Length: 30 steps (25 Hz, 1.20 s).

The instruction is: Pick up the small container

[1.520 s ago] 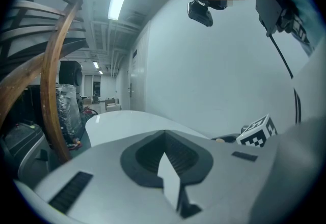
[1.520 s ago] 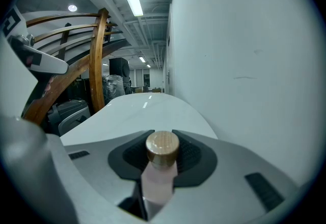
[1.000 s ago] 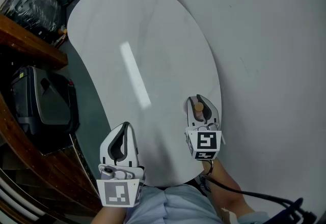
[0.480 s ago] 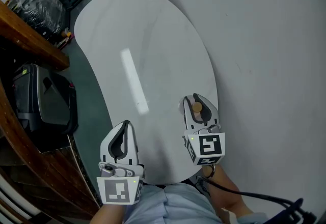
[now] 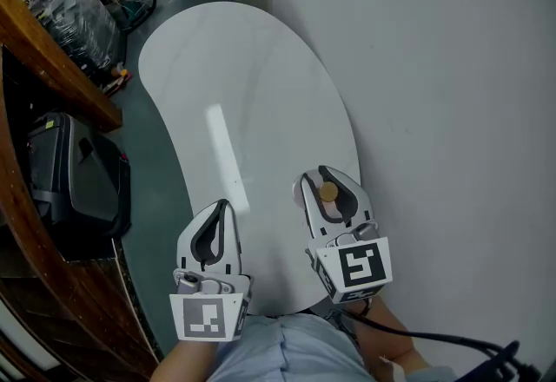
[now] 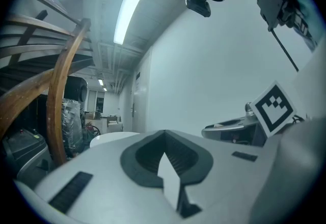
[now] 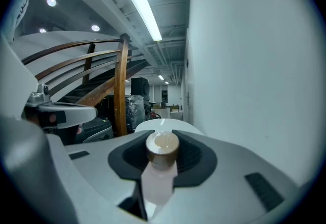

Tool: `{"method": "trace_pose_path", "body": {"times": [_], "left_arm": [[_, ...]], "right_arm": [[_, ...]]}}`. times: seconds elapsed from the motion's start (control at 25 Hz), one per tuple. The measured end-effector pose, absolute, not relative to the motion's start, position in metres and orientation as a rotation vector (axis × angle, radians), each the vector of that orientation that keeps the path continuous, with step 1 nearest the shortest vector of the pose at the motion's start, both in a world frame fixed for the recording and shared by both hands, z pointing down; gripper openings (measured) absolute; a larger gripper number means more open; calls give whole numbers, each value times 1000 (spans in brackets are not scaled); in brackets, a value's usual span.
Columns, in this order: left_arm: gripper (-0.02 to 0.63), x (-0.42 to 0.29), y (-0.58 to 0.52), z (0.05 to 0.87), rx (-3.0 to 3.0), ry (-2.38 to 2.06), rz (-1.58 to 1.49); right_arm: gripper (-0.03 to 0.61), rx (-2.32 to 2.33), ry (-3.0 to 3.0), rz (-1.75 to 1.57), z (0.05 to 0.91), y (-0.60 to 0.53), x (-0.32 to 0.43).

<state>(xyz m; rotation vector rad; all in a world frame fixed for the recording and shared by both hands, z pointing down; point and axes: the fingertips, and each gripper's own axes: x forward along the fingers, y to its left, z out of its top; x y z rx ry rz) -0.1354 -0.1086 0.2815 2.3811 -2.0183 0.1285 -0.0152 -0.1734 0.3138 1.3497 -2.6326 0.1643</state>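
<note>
Both grippers had risen since the earlier frame, the right one far more, and it now looked larger and lower in the head view; there the right gripper (image 5: 325, 174) was clamped on the small container (image 5: 328, 191), whose round brown cap showed inside the loop of its jaws, held up above the near end of the white oval table (image 5: 234, 94); the left gripper (image 5: 222, 207) hung just beside it over the table's near edge, jaws together with nothing in them; a white wall (image 5: 434, 68) ran along the table's right side, a curved wooden rail (image 5: 52, 68) and a black case (image 5: 74, 181) lay to its left, and a dark cable (image 5: 434, 337) trailed from the right hand; the left gripper view showed that gripper's two jaws meeting at their tips with nothing between them, the right gripper's marker cube (image 6: 272, 108) off to the right, a long ceiling light (image 6: 130, 9) overhead and the rail at the left; the right gripper view showed the container upright between the jaws, its pale body pinched on both sides and its cap uppermost, with the far end of the table beyond it and the left gripper at the left edge.
</note>
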Motion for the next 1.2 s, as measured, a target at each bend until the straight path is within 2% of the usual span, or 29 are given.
{"method": "trace_pose_path", "body": {"times": [1.2], "left_arm": [[-2, -126, -115, 258, 2449, -2055, 57]], "right_arm": [[101, 1270, -2705, 144, 298, -144, -28]]}}
